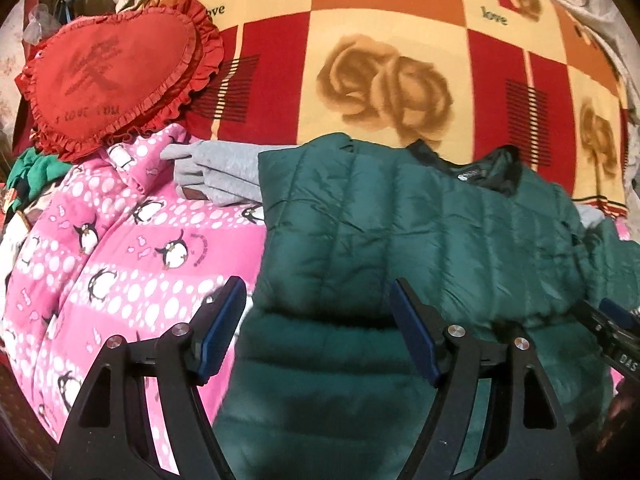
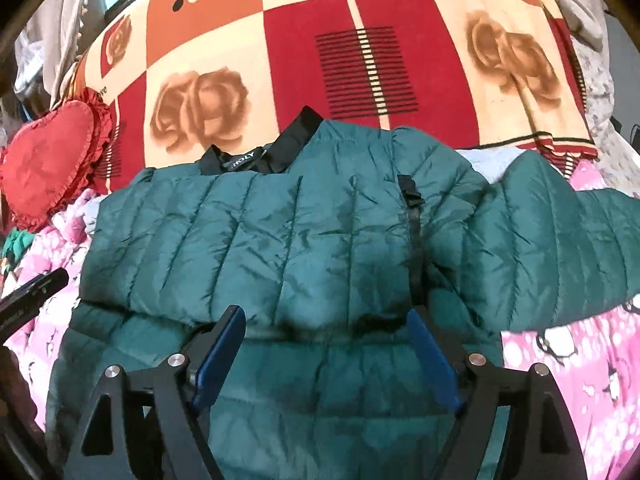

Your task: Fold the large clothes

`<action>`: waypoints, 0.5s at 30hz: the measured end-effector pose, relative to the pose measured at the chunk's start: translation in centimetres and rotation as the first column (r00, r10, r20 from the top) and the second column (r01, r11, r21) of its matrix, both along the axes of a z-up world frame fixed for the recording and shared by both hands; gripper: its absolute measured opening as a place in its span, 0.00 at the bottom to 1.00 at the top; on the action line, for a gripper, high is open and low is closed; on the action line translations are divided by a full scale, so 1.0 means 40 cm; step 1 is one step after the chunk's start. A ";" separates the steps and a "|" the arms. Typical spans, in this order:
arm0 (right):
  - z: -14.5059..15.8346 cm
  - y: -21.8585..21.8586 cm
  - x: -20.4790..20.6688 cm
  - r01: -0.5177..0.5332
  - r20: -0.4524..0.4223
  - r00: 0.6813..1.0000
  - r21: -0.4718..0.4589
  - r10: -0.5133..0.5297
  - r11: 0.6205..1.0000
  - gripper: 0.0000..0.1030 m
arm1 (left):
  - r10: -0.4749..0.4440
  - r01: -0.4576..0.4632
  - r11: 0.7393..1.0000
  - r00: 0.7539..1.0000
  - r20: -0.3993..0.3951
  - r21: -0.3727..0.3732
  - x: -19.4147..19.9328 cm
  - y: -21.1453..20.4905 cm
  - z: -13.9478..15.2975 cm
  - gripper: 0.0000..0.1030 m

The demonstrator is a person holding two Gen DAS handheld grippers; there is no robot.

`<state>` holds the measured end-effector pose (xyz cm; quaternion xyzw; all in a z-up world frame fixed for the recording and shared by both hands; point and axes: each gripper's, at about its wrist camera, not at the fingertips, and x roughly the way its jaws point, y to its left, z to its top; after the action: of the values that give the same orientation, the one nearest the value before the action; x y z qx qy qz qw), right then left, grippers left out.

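Left wrist view, going from 9 o'clock across: a red heart-shaped cushion (image 1: pixel 116 76) with a frilled edge sits at 10 o'clock, partly on a pink penguin-print blanket (image 1: pixel 120 264) that fills the 8 o'clock side. Just right of the cushion, a grey garment (image 1: pixel 224 168) lies on the pink blanket, its right end tucked under the green puffer jacket (image 1: pixel 400 232). The jacket spreads from the centre toward 3 o'clock, its black collar (image 1: pixel 492 168) toward 1 o'clock and its near half folded over in a thick roll. Behind it, from 11 to 2 o'clock, runs a rose-patterned bedspread (image 1: pixel 380 40) in red, orange and cream. The left gripper (image 1: pixel 320 328) hangs over the jacket's left edge with its blue-padded fingers spread wide, holding nothing. At 4 o'clock the right gripper (image 1: pixel 612 332) shows only in part.

Right wrist view: the cushion (image 2: pixel 48 164) lies at 9 o'clock and the left gripper's tip (image 2: pixel 36 288) enters at 8 o'clock. The jacket (image 2: pixel 280 240) fills the middle, one sleeve (image 2: pixel 560 240) stretched out toward 3 o'clock over the pink blanket (image 2: pixel 568 380). The right gripper (image 2: pixel 326 344) hovers above the fold line, fingers spread apart and empty.
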<state>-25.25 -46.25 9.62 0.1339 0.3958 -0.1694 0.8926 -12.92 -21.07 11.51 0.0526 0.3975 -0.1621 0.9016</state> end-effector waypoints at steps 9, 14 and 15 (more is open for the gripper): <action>0.016 0.032 -0.055 -0.017 0.001 1.000 -0.006 0.017 1.000 0.78 | -0.041 0.041 0.999 0.999 0.018 0.003 -0.094 -0.028 0.016 0.73; 0.019 0.035 -0.082 -0.013 0.006 1.000 0.004 0.013 1.000 0.78 | -0.057 0.057 0.998 0.998 0.031 0.010 -0.127 -0.041 0.022 0.73; 0.020 0.035 -0.086 -0.012 0.008 1.000 0.006 0.012 1.000 0.78 | -0.061 0.060 0.998 0.998 0.032 0.010 -0.132 -0.044 0.023 0.73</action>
<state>-28.70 -44.85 10.41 0.1348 0.3935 -0.1623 0.8948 -18.21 -22.83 12.42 0.0712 0.3820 -0.1867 0.9023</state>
